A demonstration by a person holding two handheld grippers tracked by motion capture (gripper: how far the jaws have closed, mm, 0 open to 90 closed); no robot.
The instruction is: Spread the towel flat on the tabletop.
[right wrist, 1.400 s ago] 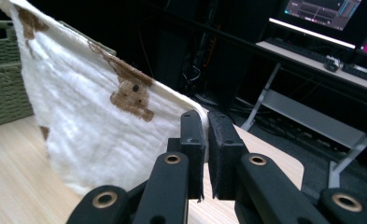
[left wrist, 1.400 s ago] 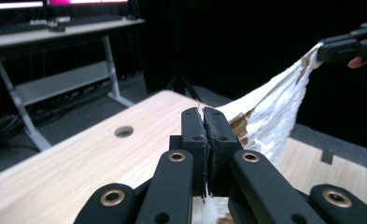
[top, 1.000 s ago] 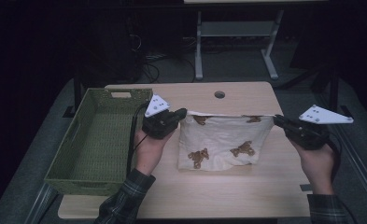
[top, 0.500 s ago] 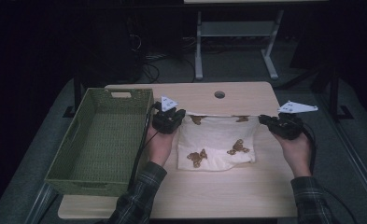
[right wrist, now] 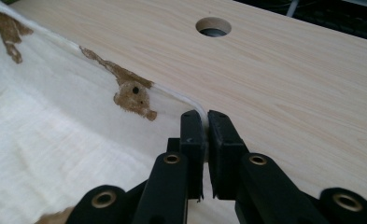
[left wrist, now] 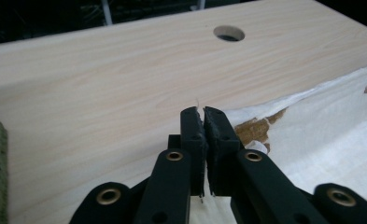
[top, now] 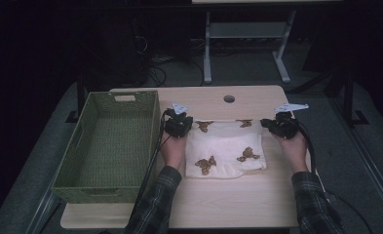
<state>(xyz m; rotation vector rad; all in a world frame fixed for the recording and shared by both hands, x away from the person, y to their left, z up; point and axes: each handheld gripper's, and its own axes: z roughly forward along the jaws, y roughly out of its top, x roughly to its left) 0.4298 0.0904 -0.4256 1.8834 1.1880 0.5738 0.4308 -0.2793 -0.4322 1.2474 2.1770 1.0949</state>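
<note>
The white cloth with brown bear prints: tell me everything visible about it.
The white cloth with brown bear prints looks like soft, crinkled cotton, folded into a rough rectangle. It lies flat on the pale wooden table, right of the green woven basket. The left gripper and right gripper each pinch a far corner.

Left tool (top: pixel 183 127) and right tool (top: pixel 272 125), jaws clamped, forearms parallel.

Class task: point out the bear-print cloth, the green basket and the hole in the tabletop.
bear-print cloth (top: pixel 225 148): high view, its plain white middle.
green basket (top: pixel 156 117): high view, right-hand rim.
hole in the tabletop (top: pixel 229 99): high view, its dark centre.
</note>
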